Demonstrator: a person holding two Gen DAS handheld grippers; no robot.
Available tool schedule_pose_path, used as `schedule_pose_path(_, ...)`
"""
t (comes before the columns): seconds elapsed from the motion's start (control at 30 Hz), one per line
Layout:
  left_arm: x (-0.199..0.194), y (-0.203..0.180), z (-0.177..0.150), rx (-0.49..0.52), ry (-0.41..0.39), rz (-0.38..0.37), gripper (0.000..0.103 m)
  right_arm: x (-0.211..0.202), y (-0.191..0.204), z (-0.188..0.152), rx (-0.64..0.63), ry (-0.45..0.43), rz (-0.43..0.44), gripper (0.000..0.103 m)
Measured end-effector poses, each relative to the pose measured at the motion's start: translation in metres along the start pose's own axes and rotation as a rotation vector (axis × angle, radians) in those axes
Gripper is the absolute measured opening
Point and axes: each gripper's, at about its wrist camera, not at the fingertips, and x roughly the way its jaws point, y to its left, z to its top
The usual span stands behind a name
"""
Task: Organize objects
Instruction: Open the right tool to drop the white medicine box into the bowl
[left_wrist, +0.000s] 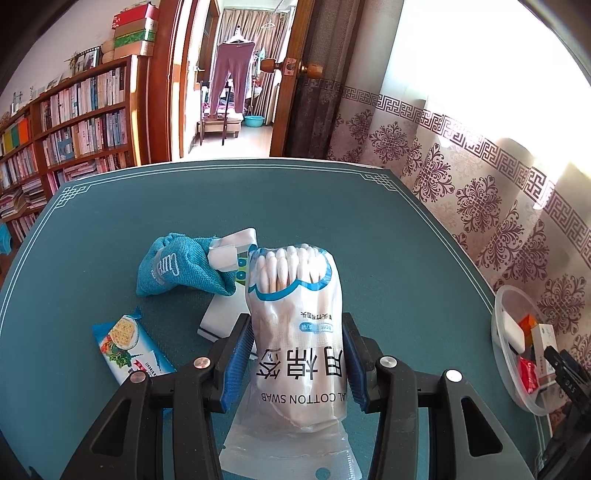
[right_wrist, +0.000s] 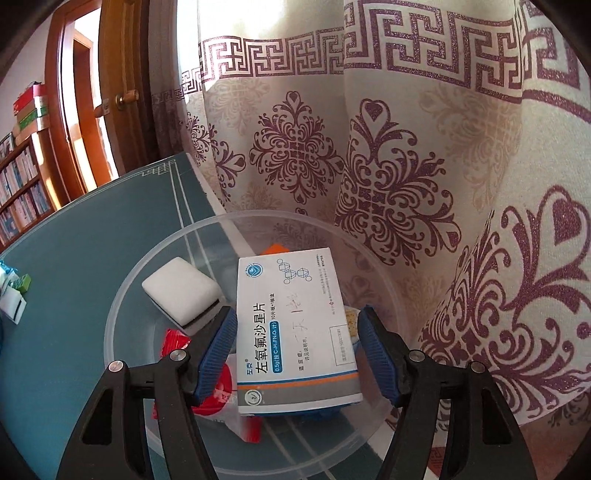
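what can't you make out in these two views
- Left wrist view: the white box behind the cotton swab bag is mostly hidden; its label is unreadable.
- Right wrist view: items under the medicine box in the clear bowl are covered.
- Right wrist view: the red packet is cut off by the right gripper.

The left black two-finger gripper with blue ribbed pads (left_wrist: 297, 354) angles downward, its fingers (left_wrist: 242, 354) clamped on a packet. The right matching gripper (right_wrist: 297, 354) also angles downward, fingers (right_wrist: 216, 354) spread apart, gripping nothing.
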Motion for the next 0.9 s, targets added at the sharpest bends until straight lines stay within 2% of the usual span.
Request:
schedule_pose_path(0.3, 0.001, -0.012, -0.004, 0.030, 0.005, -0.021, 0.049, -0.007, 0.004, -0.003, -0.049, -0.035, -0.022, 0.071)
schedule_pose_path(0.37, 0.002, -0.015, -0.005, 0.035, 0.010, -0.032, 0.049, -0.011, 0.010, -0.004, -0.093, -0.054, -0.033, 0.071)
schedule_pose_path(0.47, 0.000, -0.017, -0.007, 0.047, 0.007, -0.039, 0.049, -0.006, 0.017, -0.004, -0.141, -0.033, -0.037, 0.071)
schedule_pose_path(0.67, 0.000, -0.017, -0.006, 0.045, 0.005, -0.041, 0.049, 0.005, 0.007, -0.007, -0.142, 0.000, -0.138, 0.071)
schedule_pose_path(0.8, 0.001, -0.019, -0.007, 0.050, 0.004, -0.039, 0.049, -0.004, 0.006, -0.007, -0.151, -0.044, -0.139, 0.071)
schedule_pose_path(0.9, -0.001, -0.020, -0.009, 0.051, 0.001, -0.038, 0.049, -0.020, 0.013, -0.007, -0.180, -0.127, -0.137, 0.071)
